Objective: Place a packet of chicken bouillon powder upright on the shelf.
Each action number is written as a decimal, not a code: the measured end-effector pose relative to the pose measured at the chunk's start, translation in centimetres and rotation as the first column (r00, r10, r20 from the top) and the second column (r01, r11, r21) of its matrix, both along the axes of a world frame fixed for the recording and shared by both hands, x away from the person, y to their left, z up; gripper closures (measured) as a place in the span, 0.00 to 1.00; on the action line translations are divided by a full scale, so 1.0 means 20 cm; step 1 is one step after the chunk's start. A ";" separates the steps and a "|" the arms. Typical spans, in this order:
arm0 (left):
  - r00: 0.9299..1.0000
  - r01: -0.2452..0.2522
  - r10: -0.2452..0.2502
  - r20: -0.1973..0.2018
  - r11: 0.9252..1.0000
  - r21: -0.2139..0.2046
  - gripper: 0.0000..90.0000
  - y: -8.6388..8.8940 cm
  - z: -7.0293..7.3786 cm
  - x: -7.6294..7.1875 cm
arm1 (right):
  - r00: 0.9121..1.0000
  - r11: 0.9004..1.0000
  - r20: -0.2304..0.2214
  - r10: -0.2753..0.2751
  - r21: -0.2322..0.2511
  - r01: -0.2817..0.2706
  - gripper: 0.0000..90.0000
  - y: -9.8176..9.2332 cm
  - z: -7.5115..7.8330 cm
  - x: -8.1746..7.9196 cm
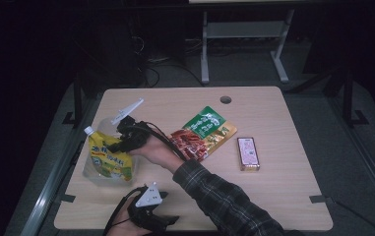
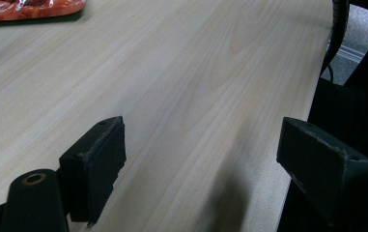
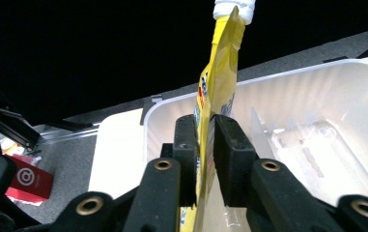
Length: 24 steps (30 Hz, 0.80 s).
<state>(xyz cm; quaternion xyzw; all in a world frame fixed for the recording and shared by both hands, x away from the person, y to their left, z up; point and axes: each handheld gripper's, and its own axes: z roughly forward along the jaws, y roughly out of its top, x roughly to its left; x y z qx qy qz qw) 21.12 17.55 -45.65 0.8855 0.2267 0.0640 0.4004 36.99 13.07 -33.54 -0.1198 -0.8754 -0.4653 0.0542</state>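
A yellow spouted pouch [image 1: 107, 158] with a white cap hangs over a clear plastic container [image 1: 92, 173] at the table's left side. My right gripper [image 1: 118, 144] is shut on the pouch's edge. In the right gripper view the pouch [image 3: 218, 77] stands edge-on between the pads [image 3: 187, 145], with the container [image 3: 312, 121] beneath it. My left gripper [image 1: 168, 221] rests near the table's front edge. It is open, with bare wood between its fingertips [image 2: 94, 164].
A green and red snack bag [image 1: 202, 132] lies at mid-table, its corner [image 2: 27, 9] showing in the left gripper view. A small pink box [image 1: 249, 153] lies to the right. A round hole [image 1: 225, 100] sits near the table's far edge.
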 end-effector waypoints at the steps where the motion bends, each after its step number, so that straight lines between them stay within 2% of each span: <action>1: 1.000 0.000 0.000 0.000 1.000 -0.001 0.19 0.00 0.00 0.00 | 1.000 1.000 -0.001 -0.001 0.003 0.001 0.82 0.00 0.00 0.00; 3: 1.000 0.005 -0.005 0.001 1.000 0.007 0.19 0.00 0.00 0.00 | 1.000 1.000 0.000 -0.003 0.000 0.003 0.79 -0.01 0.00 0.00; 4: 1.000 -0.001 0.001 0.000 1.000 -0.002 0.19 0.00 0.00 0.00 | 1.000 1.000 -0.008 0.000 -0.006 0.000 0.70 -0.01 0.00 -0.01; 6: 1.000 -0.002 0.002 -0.001 1.000 -0.003 0.19 0.00 0.00 0.00 | 1.000 1.000 0.003 0.004 -0.023 -0.004 0.60 -0.01 0.00 -0.01; 9: 1.000 -0.009 0.009 -0.010 1.000 -0.008 0.19 0.00 0.00 0.00 | 1.000 0.999 0.030 0.001 -0.042 0.000 0.50 -0.01 0.00 -0.02; 12: 1.000 -0.009 0.009 -0.010 1.000 -0.008 0.19 0.00 0.00 0.00 | 1.000 0.999 0.022 -0.014 -0.041 0.015 0.43 -0.03 -0.01 -0.01; 14: 1.000 -0.013 0.013 -0.015 1.000 -0.014 0.19 0.00 0.00 0.00 | 1.000 0.999 0.009 -0.026 -0.022 0.026 0.35 -0.05 0.00 0.00; 18: 1.000 -0.023 0.022 -0.013 1.000 -0.021 0.19 0.01 0.00 0.00 | 0.999 0.999 0.009 -0.032 -0.002 0.032 0.28 -0.11 0.02 -0.01; 22: 1.000 -0.031 0.031 -0.008 0.999 -0.018 0.19 0.03 0.00 0.01 | 0.999 1.000 0.019 -0.025 -0.017 0.026 0.24 -0.18 0.03 -0.02; 24: 0.999 -0.041 0.041 -0.008 0.999 -0.031 0.19 0.03 0.00 0.02 | 0.999 1.000 0.028 -0.029 -0.009 0.029 0.23 -0.22 0.03 -0.03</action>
